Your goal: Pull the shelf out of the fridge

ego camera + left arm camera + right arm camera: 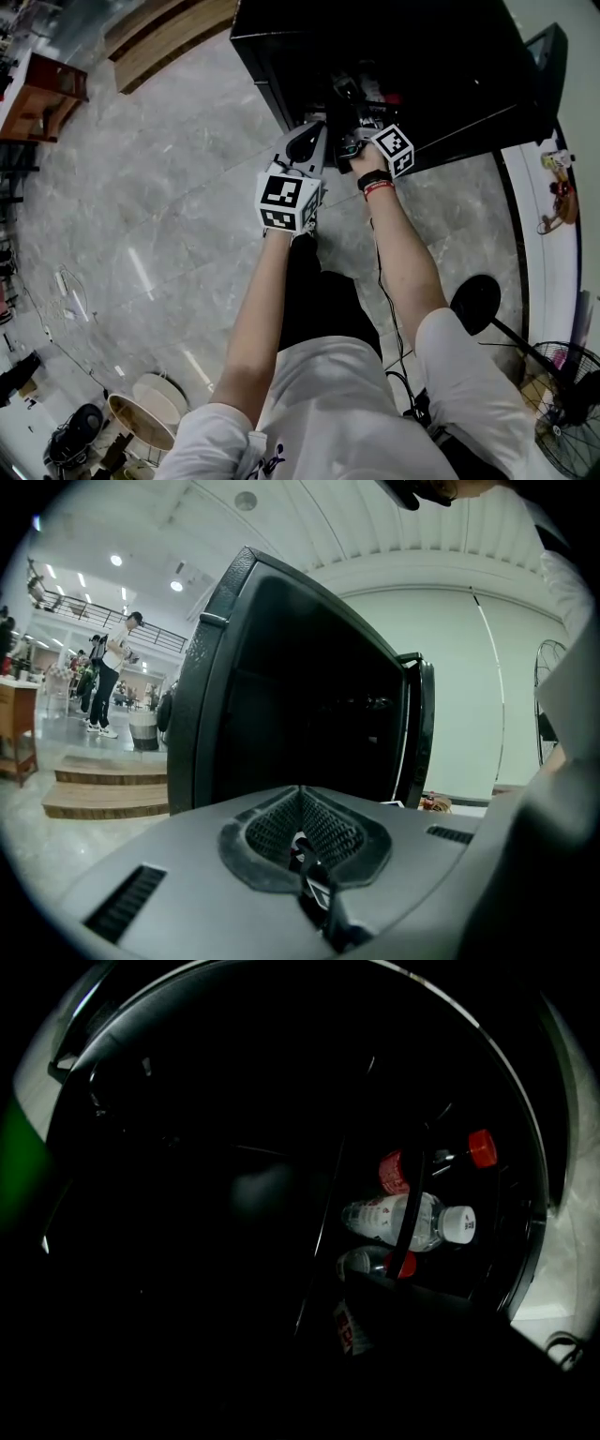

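Your left gripper [305, 148] hovers just in front of the black box-shaped fridge [450, 84]. Its jaws are pressed together on nothing and point at the open compartment. Your right gripper [350, 108] reaches into the fridge's dark interior, where its own view is too dark to tell how its jaws stand. In there, thin dark rods of the wire shelf [411, 1199] cross in front of a clear plastic bottle with a white cap [412, 1221] and red-capped bottles [480, 1147], all inside the fridge. The fridge door [424, 728] stands open.
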Available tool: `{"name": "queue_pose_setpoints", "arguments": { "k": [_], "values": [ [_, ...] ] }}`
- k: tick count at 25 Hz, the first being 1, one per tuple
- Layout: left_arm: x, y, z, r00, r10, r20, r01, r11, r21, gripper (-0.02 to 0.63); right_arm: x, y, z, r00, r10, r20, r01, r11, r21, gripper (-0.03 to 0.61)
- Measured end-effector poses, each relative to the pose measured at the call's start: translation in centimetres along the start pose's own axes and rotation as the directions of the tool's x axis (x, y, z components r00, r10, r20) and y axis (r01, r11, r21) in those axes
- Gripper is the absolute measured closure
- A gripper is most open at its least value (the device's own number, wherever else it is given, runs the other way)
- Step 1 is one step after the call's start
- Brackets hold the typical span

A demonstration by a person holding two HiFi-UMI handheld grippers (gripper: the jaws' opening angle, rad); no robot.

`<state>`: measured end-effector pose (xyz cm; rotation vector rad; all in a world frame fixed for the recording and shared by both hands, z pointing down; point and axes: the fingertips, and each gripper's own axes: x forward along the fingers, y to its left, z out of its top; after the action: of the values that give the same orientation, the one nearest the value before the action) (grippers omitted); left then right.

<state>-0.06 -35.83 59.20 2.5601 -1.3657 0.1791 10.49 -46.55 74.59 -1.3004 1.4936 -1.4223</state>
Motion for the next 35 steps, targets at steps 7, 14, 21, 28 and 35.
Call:
{"name": "queue_pose_setpoints", "arguments": {
  "k": [7, 14, 21, 28, 35],
  "values": [
    [0.4, 1.1, -0.1, 1.000, 0.002, 0.012, -0.002, 1.000, 0.017, 0.594, 4.5, 0.2, 0.8, 0.998, 0.040, 0.053, -0.044, 0.996, 0.083, 0.311],
    [0.7, 1.8, -0.2, 1.000, 0.001, 0.011, -0.001, 1.000, 0.002, 0.594, 8.3, 0.2, 1.9, 0.995, 0.045, 0.089, -0.056, 0.990, 0.128, 0.311],
    [0.6, 2.5, -0.2, 1.000, 0.003, 0.009, -0.003, 1.000, -0.008, 0.594, 9.1, -0.9, 2.3, 0.987, 0.009, 0.163, -0.033, 0.989, 0.146, 0.423],
    [0.7, 2.6, 0.2, 0.999, -0.007, 0.035, 0.010, 0.996, -0.085, 0.594, 8.7, -0.1, 2.7, 0.972, 0.107, 0.207, -0.149, 0.969, 0.199, 0.551],
    [0.5, 2.2, -0.2, 1.000, -0.013, 0.005, 0.014, 0.998, -0.069, 0.594, 8.2, 0.1, 2.4, 0.973, 0.105, 0.206, -0.147, 0.969, 0.201, 0.551]
  ]
}}
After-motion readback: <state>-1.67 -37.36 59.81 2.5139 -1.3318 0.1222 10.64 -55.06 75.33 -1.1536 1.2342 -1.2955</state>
